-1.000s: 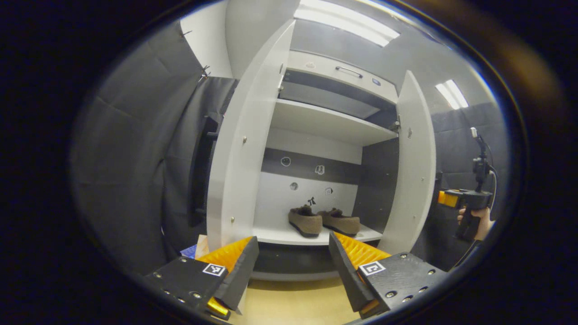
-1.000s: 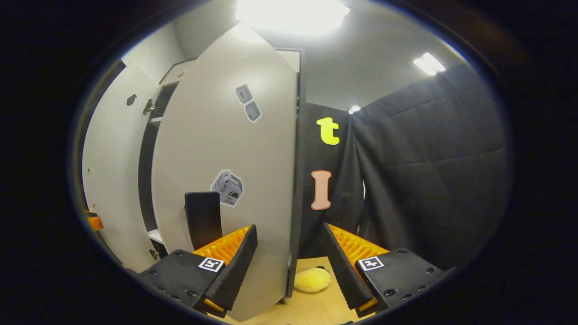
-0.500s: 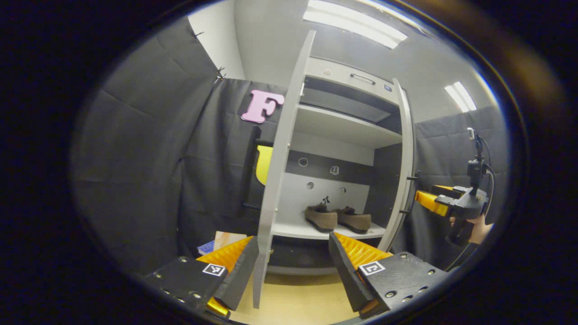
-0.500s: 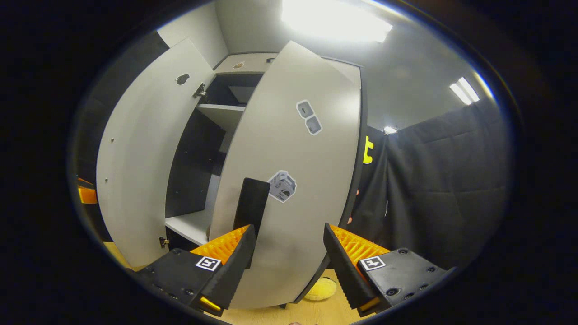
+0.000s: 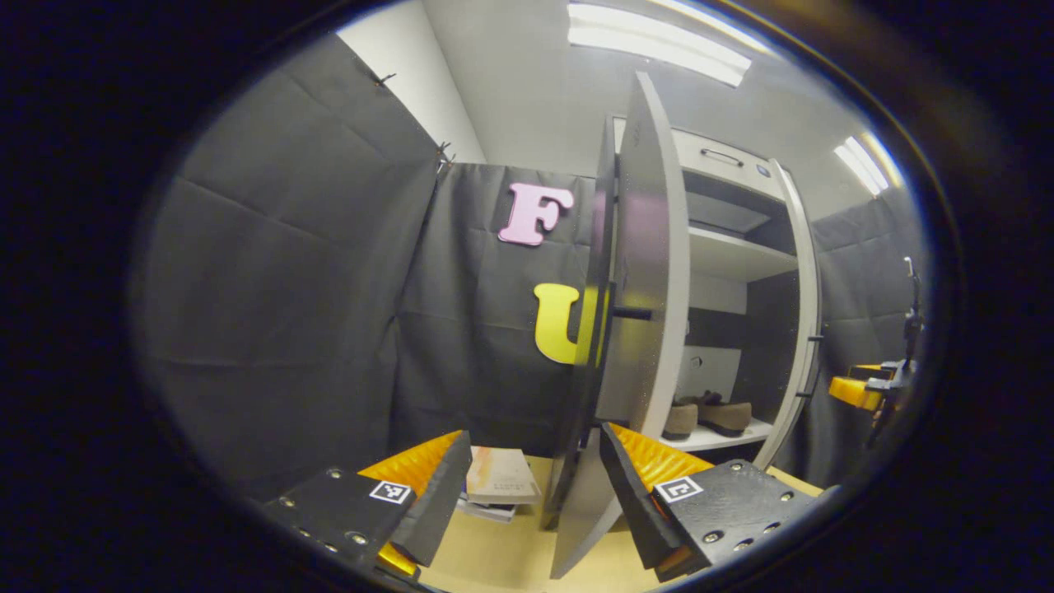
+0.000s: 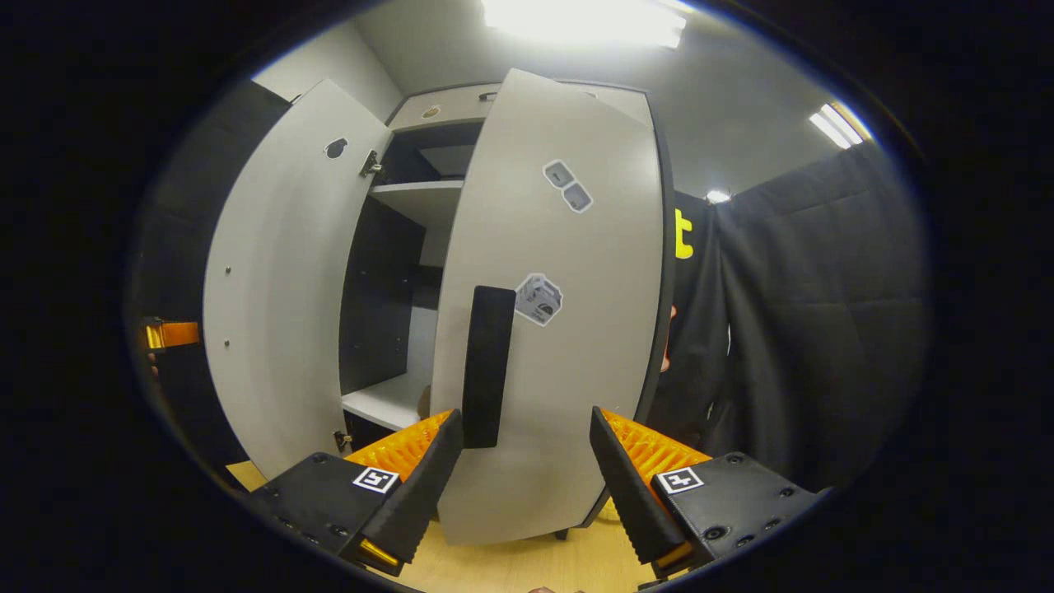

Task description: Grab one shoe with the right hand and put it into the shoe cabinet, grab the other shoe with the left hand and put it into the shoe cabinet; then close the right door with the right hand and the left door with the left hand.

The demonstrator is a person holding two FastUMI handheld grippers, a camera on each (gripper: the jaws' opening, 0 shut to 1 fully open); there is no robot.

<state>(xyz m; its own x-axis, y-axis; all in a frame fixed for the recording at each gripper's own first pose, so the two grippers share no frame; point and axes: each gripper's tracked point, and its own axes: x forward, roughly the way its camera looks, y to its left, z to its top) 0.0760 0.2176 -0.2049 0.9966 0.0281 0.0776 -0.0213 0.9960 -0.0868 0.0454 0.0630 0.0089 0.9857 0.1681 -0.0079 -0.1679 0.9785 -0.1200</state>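
Two brown shoes (image 5: 712,416) stand side by side on the low shelf of the white shoe cabinet (image 5: 733,255). The left door (image 5: 638,272) stands half open, nearly edge-on in the left gripper view, its dark handle (image 5: 630,313) sticking out. My left gripper (image 5: 535,486) is open at the door's outer side, and the door's bottom edge runs between its fingers. In the right gripper view the right door (image 6: 568,329) faces me with its black handle (image 6: 487,366). My right gripper (image 6: 523,478) is open just before that door, holding nothing. The left door (image 6: 280,288) shows beyond.
Flat books (image 5: 498,482) lie on the wooden floor (image 5: 502,552) by the left door's foot. The right gripper (image 5: 860,391) shows far right past the right door's edge (image 5: 803,313). The left gripper (image 6: 169,333) peeks out behind the left door. Black cloth walls close both sides.
My left gripper has swung left, around to the left door's outer side. The right door has turned partway toward shut, and my right gripper has come up to its face near the handle.
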